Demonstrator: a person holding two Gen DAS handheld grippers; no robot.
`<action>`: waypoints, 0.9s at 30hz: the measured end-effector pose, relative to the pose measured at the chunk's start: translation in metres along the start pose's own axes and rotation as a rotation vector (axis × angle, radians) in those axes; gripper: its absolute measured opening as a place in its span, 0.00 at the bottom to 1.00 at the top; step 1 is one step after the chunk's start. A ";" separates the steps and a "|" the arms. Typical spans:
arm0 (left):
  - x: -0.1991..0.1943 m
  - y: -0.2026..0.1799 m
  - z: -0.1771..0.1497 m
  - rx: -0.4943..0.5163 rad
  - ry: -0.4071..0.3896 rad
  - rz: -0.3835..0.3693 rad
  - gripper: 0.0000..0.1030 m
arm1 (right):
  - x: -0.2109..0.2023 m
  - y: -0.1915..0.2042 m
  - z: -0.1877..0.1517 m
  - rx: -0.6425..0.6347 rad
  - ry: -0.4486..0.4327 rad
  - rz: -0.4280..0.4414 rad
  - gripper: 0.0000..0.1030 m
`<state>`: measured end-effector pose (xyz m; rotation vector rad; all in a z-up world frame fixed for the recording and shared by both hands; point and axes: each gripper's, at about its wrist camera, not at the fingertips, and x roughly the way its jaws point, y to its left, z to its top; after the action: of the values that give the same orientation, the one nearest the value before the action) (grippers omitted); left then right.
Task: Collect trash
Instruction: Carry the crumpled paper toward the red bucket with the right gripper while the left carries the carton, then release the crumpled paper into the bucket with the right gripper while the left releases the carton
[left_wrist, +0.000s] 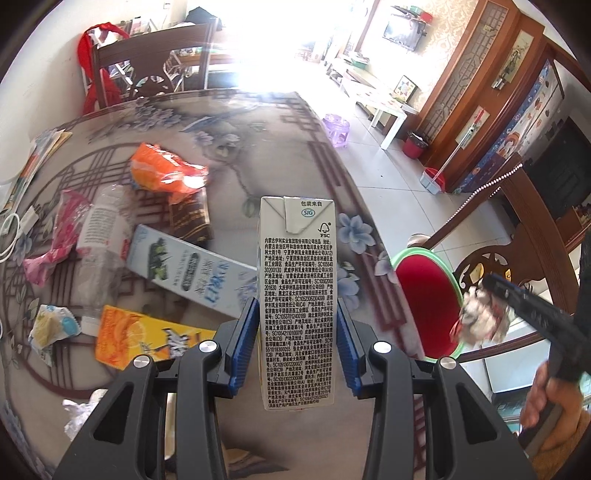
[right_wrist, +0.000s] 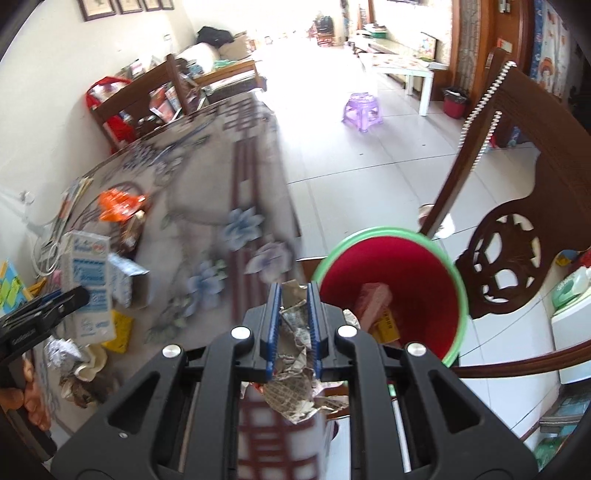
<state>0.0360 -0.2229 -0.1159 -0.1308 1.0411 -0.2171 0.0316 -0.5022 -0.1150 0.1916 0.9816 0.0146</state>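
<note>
A: At lower centre of the left wrist view — the left gripper (left_wrist: 297, 343)?
B: Clamped on the upright milk carton (left_wrist: 297, 295).

A: And the right gripper (right_wrist: 294, 328)?
B: Pinching crumpled paper (right_wrist: 295, 384) at lower centre, just left of the red bin (right_wrist: 448, 295) — some trash already inside.

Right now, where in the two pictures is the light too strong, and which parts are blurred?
Left wrist view: window glare washes out the far end of the table; the milk carton in the left gripper is sharp. Right wrist view: the table and litter smear with motion blur; the crumpled paper and red bin stay clearer.
</note>
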 end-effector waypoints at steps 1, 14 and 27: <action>0.002 -0.004 0.001 0.004 0.004 -0.002 0.37 | 0.002 -0.009 0.003 0.009 -0.005 -0.013 0.14; 0.041 -0.084 0.023 0.111 0.067 -0.131 0.37 | 0.014 -0.082 0.021 0.125 -0.056 -0.089 0.64; 0.100 -0.189 0.034 0.313 0.159 -0.294 0.37 | -0.016 -0.135 -0.015 0.284 -0.058 -0.216 0.75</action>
<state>0.0920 -0.4304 -0.1431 0.0184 1.1299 -0.6627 0.0005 -0.6337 -0.1328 0.3433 0.9394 -0.3283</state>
